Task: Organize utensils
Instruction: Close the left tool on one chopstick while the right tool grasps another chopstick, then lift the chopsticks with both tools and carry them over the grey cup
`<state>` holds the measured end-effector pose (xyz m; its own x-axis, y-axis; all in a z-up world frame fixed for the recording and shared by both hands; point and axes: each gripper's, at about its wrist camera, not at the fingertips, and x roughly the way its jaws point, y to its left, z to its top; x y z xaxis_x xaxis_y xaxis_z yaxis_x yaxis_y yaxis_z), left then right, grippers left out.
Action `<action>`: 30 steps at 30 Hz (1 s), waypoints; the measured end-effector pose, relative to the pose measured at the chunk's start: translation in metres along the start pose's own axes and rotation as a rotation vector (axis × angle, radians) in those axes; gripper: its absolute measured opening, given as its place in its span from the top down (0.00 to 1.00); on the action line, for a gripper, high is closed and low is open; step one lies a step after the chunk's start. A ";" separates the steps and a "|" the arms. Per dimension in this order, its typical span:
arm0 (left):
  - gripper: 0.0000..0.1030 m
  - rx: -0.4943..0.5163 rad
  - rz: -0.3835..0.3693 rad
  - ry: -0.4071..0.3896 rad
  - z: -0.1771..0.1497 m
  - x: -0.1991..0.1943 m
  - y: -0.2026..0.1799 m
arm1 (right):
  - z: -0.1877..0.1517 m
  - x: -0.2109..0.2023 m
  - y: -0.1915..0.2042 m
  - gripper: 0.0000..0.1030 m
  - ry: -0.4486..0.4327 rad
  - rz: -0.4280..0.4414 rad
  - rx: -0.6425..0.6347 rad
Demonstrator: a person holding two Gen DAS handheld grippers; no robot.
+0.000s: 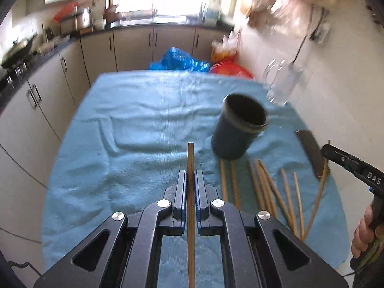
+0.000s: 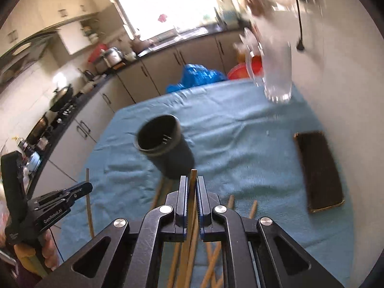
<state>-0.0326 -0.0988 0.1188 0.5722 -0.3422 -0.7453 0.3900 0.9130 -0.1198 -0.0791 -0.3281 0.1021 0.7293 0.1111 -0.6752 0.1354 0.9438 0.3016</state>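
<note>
My left gripper (image 1: 190, 175) is shut on a single wooden chopstick (image 1: 191, 153), held above the blue towel (image 1: 120, 132). To its right stands a dark cylindrical cup (image 1: 240, 129), with several loose chopsticks (image 1: 264, 187) lying on the towel in front of it. My right gripper (image 2: 192, 182) is shut on another chopstick (image 2: 193, 175), just short of the same cup (image 2: 163, 144). More loose chopsticks (image 2: 230, 201) lie beneath it. In the right wrist view the left gripper (image 2: 88, 187) shows at the left edge with its chopstick (image 2: 88, 204).
A dark flat case (image 2: 319, 170) lies on the towel's right side near the white wall. A clear glass mug (image 2: 276, 81) stands at the far right corner. A blue bag (image 1: 180, 60) and a red basin (image 1: 230, 68) sit beyond the table. Kitchen cabinets (image 1: 60, 76) run along the left.
</note>
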 end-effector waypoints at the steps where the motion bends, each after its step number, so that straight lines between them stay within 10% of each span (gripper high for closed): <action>1: 0.95 0.014 0.003 -0.032 -0.003 -0.014 -0.005 | -0.001 -0.007 0.005 0.93 -0.012 0.006 -0.010; 15: 0.95 0.073 -0.038 -0.264 -0.013 -0.120 -0.044 | -0.014 -0.091 0.045 0.94 -0.145 0.105 -0.128; 30: 0.95 0.044 -0.076 -0.373 0.118 -0.127 -0.069 | 0.092 -0.132 0.075 0.94 -0.393 0.114 -0.141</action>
<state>-0.0473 -0.1445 0.2989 0.7608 -0.4730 -0.4443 0.4670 0.8745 -0.1314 -0.1034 -0.3012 0.2759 0.9378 0.1161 -0.3271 -0.0340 0.9686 0.2463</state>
